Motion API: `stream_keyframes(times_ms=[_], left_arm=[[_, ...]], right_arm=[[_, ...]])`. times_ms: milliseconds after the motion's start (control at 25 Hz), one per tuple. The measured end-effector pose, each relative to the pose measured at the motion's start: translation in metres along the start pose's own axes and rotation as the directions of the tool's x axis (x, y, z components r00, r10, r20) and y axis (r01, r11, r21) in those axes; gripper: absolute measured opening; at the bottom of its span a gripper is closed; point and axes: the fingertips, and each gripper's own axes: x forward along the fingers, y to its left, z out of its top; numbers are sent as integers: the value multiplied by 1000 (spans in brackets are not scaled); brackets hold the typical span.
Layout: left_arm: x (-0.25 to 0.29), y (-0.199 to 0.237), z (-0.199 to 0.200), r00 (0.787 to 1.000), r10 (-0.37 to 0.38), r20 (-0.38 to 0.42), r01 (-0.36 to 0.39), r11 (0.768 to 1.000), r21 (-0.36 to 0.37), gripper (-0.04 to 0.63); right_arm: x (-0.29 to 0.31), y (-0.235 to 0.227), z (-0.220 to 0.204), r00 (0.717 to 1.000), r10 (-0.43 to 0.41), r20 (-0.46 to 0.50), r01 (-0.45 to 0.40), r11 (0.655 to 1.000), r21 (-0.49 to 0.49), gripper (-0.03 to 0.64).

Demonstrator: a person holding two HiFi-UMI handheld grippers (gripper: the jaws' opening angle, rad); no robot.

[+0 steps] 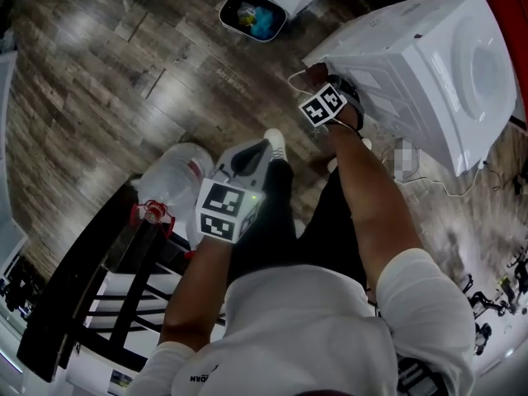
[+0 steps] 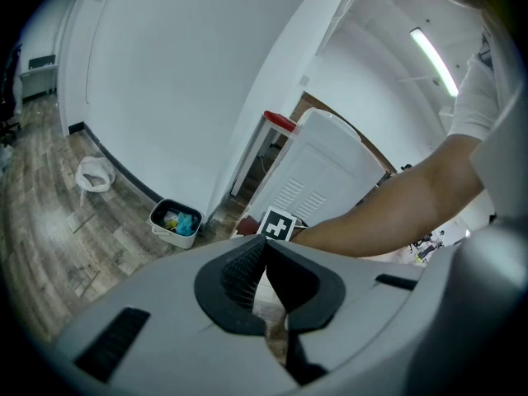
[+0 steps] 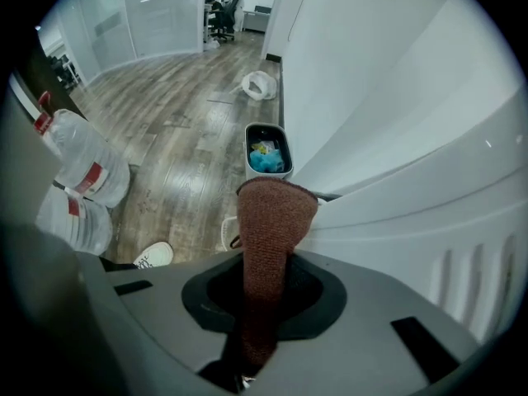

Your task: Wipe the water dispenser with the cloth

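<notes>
The white water dispenser (image 1: pixel 429 64) stands at the upper right of the head view; its vented panel (image 2: pixel 322 172) also fills the right gripper view's right side (image 3: pixel 404 213). My right gripper (image 3: pixel 269 264) is shut on a brown cloth (image 3: pixel 274 213) that sticks out past the jaws, its tip against the dispenser's lower edge. From above, that gripper (image 1: pixel 320 85) sits at the dispenser's near corner. My left gripper (image 1: pixel 262 148) hangs apart over the floor by my leg, jaws (image 2: pixel 266 244) shut with nothing between them.
A small bin (image 1: pixel 252 13) with blue and yellow rubbish stands by the wall behind the dispenser. Large water bottles (image 1: pixel 175 184) lie on the floor at left beside a dark rack (image 1: pixel 99 287). A white bag (image 3: pixel 258 83) lies farther off. Cables (image 1: pixel 445 190) trail at right.
</notes>
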Motion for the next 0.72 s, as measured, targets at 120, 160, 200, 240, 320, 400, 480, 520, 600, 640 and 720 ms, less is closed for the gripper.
stream_keyframes(times_ms=[120,160,200,240,320,400,480,520,600,640,720], left_arm=[[-4,-5,11,1000,-10,22,9,1000,10,-11],[-5,-7,16,1000,-14,27,14,1000,15,-11],[-8,-9,20,999,-19,33,18,1000,17,-11],[-12,-10,24,999,-21,38,21,1000,15,-11],[-20,-11,29,999,-19,45,19,1000,10,-11],[-29,-10,32,999,-17,49,16,1000,16,-11],[-38,-10,33,999,-15,49,13,999,33,-11],[-43,-10,34,999,-12,45,10,999,46,-11],[-51,-13,35,999,-5,38,2,998,69,-11],[-53,-18,35,999,-3,37,0,997,75,-11],[-56,-31,36,999,-5,42,1,997,79,-11]], right_arm=[[-30,0,7,999,0,50,0,1000,9,54],[-42,1,8,998,1,65,-1,1000,12,54],[-55,3,7,997,2,78,-4,1000,18,54],[-68,5,6,996,7,92,-9,1000,26,54],[-98,9,5,991,21,136,-30,998,60,54],[-134,12,7,977,43,208,-66,992,109,54],[-175,20,12,949,84,304,-135,979,151,54],[-195,25,16,928,109,355,-176,971,163,54],[-239,33,22,879,139,457,-243,954,178,54],[-261,33,21,853,139,503,-264,946,186,54],[-304,32,15,806,117,580,-289,933,213,54]])
